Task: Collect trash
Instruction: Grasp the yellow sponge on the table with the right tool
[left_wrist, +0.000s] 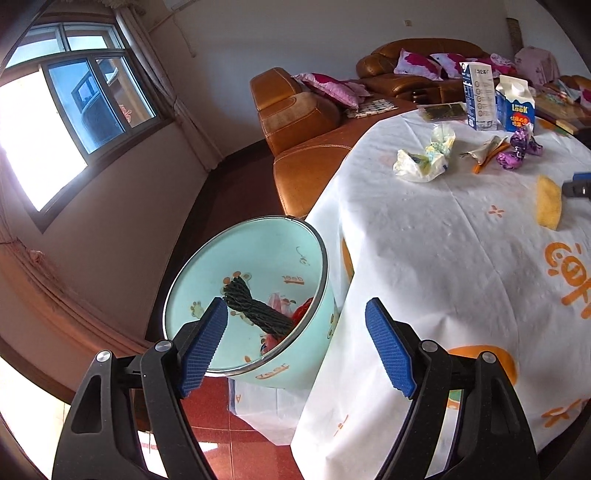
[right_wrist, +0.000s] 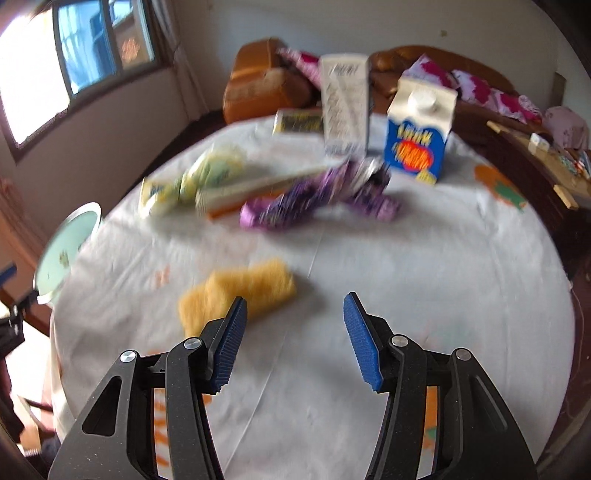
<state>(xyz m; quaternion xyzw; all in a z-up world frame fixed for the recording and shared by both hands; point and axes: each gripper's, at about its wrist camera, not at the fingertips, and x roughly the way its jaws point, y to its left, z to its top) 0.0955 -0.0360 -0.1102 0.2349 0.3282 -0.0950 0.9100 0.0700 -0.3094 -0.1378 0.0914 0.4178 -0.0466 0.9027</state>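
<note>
A mint-green bin (left_wrist: 258, 295) stands beside the table's left edge, with a dark wrapper (left_wrist: 255, 310) and red scraps inside. My left gripper (left_wrist: 297, 347) is open and empty just above the bin. On the table (right_wrist: 369, 295) lie a yellow sponge-like piece (right_wrist: 240, 291), purple wrappers (right_wrist: 314, 199), a white-yellow crumpled bag (right_wrist: 192, 181) and a white-orange wrapper (right_wrist: 258, 188). My right gripper (right_wrist: 293, 339) is open and empty above the cloth, just right of the yellow piece. The right wrist view is blurred.
Two cartons, a tall white one (right_wrist: 345, 103) and a blue one (right_wrist: 419, 129), stand at the table's far side beside a flat dark packet (right_wrist: 299, 122). A brown leather sofa (left_wrist: 306, 122) with pink cushions lies behind. The bin also shows in the right wrist view (right_wrist: 66, 251).
</note>
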